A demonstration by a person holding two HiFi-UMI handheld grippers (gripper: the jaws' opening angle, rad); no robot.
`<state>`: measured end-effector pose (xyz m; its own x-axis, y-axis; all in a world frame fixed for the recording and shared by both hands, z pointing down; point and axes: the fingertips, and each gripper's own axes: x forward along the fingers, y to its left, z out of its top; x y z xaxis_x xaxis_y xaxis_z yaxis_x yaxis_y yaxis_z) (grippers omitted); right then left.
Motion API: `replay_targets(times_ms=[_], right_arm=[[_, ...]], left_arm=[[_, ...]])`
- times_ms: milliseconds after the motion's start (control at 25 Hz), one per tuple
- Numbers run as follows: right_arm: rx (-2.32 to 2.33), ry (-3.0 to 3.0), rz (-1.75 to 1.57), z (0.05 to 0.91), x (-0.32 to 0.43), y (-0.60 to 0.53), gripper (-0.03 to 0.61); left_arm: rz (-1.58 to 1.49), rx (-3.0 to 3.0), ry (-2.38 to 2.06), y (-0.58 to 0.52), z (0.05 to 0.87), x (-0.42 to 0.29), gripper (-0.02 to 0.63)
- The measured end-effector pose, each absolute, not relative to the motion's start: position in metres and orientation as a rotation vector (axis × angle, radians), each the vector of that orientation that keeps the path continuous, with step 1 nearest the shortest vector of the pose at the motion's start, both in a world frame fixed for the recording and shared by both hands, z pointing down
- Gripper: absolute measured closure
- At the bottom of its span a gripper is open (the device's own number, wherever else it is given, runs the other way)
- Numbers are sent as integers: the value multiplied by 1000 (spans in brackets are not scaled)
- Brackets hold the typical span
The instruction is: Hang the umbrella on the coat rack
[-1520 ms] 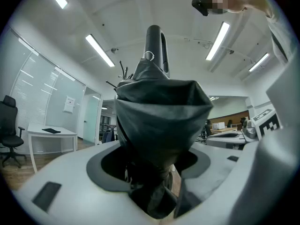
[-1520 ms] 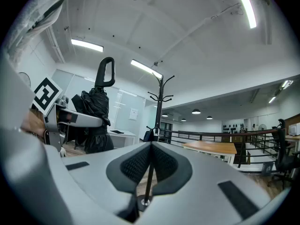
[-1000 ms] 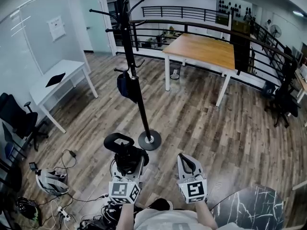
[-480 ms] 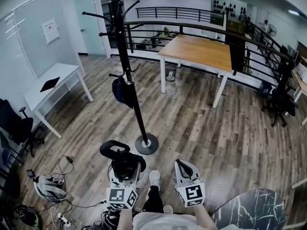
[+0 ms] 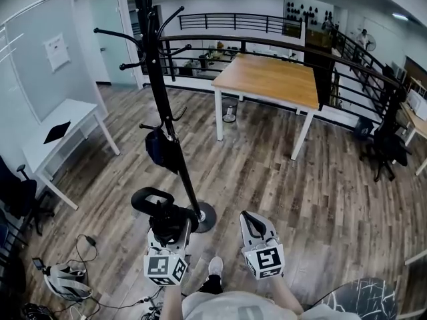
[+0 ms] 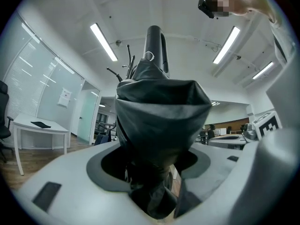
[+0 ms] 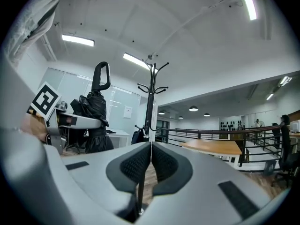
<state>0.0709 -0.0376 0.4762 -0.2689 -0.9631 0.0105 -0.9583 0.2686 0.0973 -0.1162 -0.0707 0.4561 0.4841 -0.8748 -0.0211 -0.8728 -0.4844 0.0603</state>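
My left gripper (image 5: 168,235) is shut on a folded black umbrella (image 5: 170,219), held upright with its loop handle (image 5: 148,200) on top. In the left gripper view the umbrella's bunched fabric (image 6: 159,121) fills the jaws and the handle (image 6: 154,46) rises above. The black coat rack (image 5: 165,119) stands just beyond it, its round base (image 5: 205,216) beside the umbrella; a dark bag (image 5: 159,149) hangs on a low hook. My right gripper (image 5: 252,227) is shut with nothing in it, pads together (image 7: 150,165). That view shows the rack (image 7: 151,102) ahead and the umbrella (image 7: 96,109) to the left.
A wooden table (image 5: 270,79) stands behind the rack, in front of a black railing (image 5: 347,65). A white desk (image 5: 57,135) is at the left. A helmet (image 5: 63,282) and cables lie on the floor at lower left. A marble tabletop (image 5: 360,299) sits at lower right.
Both grippers and the umbrella have moved forward toward the coat rack; its base now lies right beside the umbrella. The grips have not changed.
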Motion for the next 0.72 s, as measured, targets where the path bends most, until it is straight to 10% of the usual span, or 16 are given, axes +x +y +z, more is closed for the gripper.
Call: replay_targets(times_ms=[720], right_arm=[[1889,-2472,-201,440,28,-253,548]], left_arm=[[-72,2758,-1543,-289,429,-148,321]])
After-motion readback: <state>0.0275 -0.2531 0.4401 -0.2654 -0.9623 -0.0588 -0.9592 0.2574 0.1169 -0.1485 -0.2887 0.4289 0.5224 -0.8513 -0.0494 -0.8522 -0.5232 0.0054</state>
